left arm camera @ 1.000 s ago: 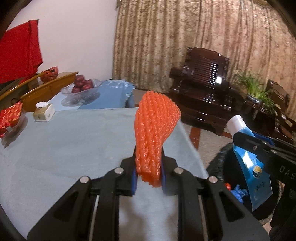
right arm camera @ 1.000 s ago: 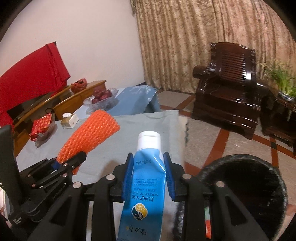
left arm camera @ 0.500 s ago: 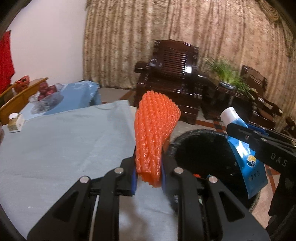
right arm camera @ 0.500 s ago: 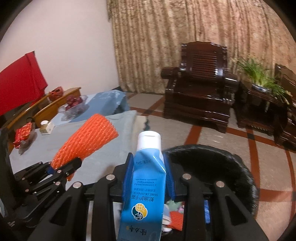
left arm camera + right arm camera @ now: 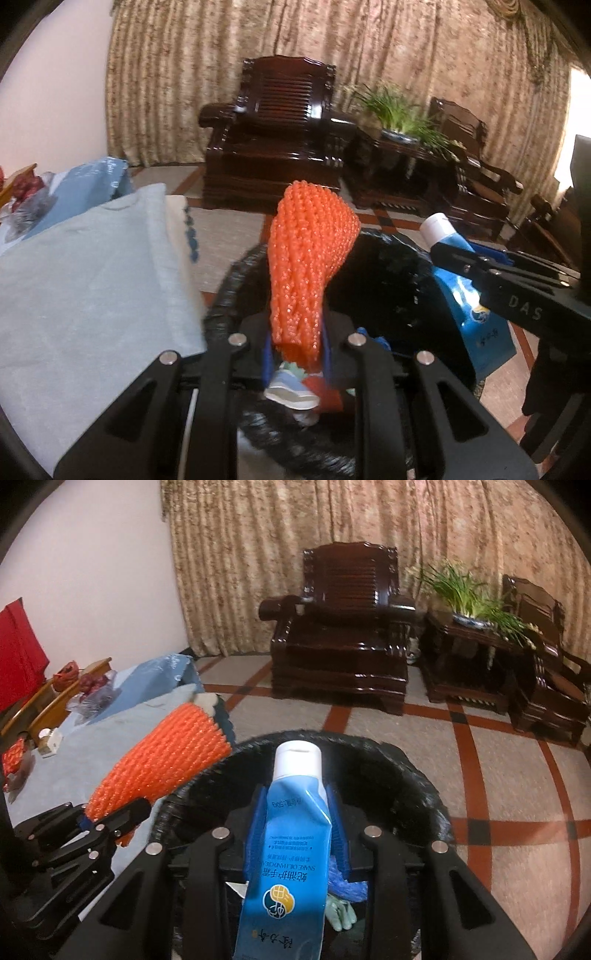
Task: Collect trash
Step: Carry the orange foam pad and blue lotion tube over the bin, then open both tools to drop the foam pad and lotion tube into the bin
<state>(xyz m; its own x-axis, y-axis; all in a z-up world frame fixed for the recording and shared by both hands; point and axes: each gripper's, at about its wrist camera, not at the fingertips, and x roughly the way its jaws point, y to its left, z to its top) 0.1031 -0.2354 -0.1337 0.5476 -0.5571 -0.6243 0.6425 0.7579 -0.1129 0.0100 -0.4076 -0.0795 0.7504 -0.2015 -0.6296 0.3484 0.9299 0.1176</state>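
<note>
Jaws on my left gripper [image 5: 295,350] clamp the orange net [image 5: 308,266], long axis pointing up and away over the black bin [image 5: 424,775]; right gripper [image 5: 297,830] pinches the blue tube [image 5: 291,849], cap forward, above it too.

The blue tube's [image 5: 291,853] lower end runs off the right wrist view's bottom edge; the left claw [image 5: 297,349] and orange foam net [image 5: 306,266] hide much of the bin's [image 5: 391,266] contents; its small print is unreadable.
</note>
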